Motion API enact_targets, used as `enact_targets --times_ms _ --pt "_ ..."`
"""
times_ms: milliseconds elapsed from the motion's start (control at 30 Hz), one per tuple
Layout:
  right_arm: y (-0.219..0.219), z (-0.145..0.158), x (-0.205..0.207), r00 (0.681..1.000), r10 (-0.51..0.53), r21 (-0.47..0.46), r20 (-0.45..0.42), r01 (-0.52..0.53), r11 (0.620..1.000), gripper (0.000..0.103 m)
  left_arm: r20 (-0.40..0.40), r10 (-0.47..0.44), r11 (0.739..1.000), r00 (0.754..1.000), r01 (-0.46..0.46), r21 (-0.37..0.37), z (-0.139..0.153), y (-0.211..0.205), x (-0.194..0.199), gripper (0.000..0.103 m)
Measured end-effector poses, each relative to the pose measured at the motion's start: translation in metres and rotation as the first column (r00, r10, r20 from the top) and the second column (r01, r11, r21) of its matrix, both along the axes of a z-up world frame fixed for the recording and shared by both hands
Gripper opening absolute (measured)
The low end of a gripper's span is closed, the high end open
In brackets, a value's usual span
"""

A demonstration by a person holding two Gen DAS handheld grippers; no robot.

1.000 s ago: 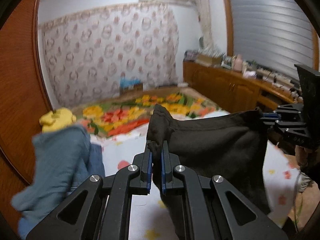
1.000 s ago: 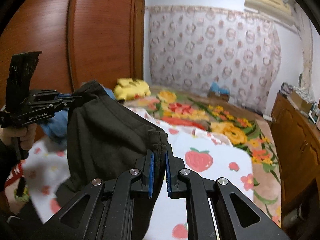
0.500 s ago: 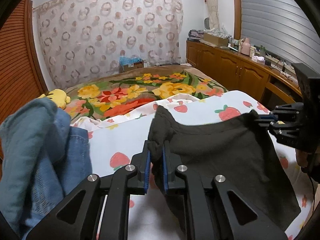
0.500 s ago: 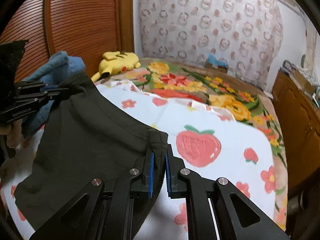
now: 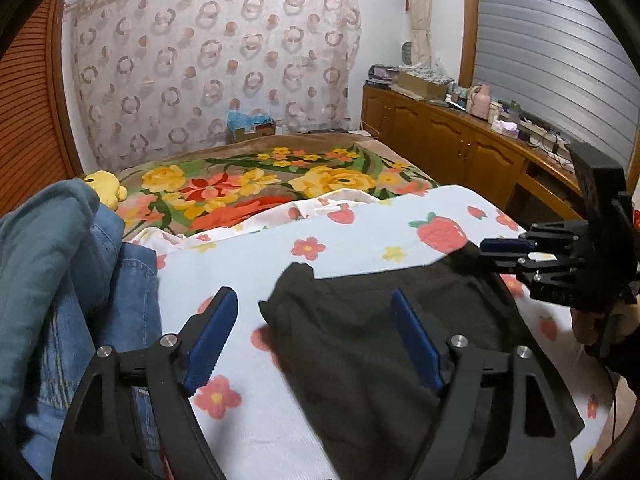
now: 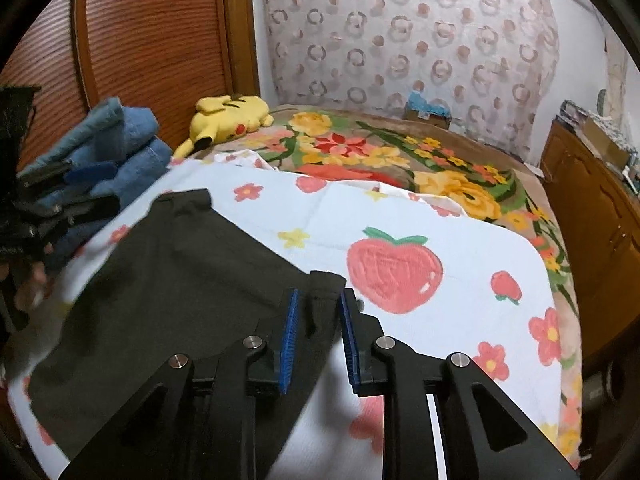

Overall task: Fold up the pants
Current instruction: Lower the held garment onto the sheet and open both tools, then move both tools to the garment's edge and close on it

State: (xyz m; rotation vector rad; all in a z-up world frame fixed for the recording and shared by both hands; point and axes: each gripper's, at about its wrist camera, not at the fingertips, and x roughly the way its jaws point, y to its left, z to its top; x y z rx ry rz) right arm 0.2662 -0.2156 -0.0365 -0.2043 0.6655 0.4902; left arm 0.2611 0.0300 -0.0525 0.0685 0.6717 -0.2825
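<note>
Black pants (image 5: 384, 344) (flat on sheet) lie between both spread, just-opening tools (image 5: 316, 336) (image 6: 318, 336).

both tongs (image 5: 314, 338) opened, pants (image 6: 168, 264) dropped flat

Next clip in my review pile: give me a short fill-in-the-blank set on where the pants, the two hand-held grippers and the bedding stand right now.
1. The black pants lie spread on a sheet printed with flowers and ______.
2. The left hand-held gripper has its jaws wide ______ over the pants' corner.
3. The right hand-held gripper has a corner of the pants between its ______ pads.
4. The plush toy near the folded jeans is ______ in colour.

Missing words: strawberries; open; blue; yellow
</note>
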Motion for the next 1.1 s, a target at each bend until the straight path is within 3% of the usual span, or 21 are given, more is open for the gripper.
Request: enact_targets --times_ms 233,400,500,600,900,1100 --pt "-0.008 0.010 -0.040 0.999 0.004 0.038 0.039 -0.005 0.999 0.031 -0.001 0.005 1.000 1.000 -0.005 -0.023 0.004 -0.001 -0.023 0.081" --pt "-0.017 0.013 -0.079 0.997 0.002 0.061 0.072 -0.007 0.998 0.042 0.008 -0.004 0.999 1.000 0.005 -0.042 0.008 -0.004 -0.043 0.081" --pt "-0.020 0.016 -0.099 0.995 0.004 0.066 0.101 -0.011 0.998 0.047 0.024 -0.011 0.999 1.000 0.012 -0.048 0.013 -0.006 -0.057 0.090" --pt "-0.024 0.019 -0.118 0.994 -0.001 0.079 0.112 -0.008 0.997 0.048 0.043 -0.023 0.999 0.999 0.025 -0.046 0.019 -0.009 -0.071 0.097" --pt "-0.035 0.024 -0.164 0.993 -0.015 0.107 0.118 0.002 0.994 0.050 0.067 -0.050 0.999 0.997 0.050 -0.009 0.030 -0.018 -0.113 0.097" --pt "-0.044 0.016 -0.191 0.994 -0.024 0.126 0.106 0.010 0.992 0.050 0.019 -0.041 0.998 0.999 0.042 -0.035 0.019 -0.012 -0.135 0.097"
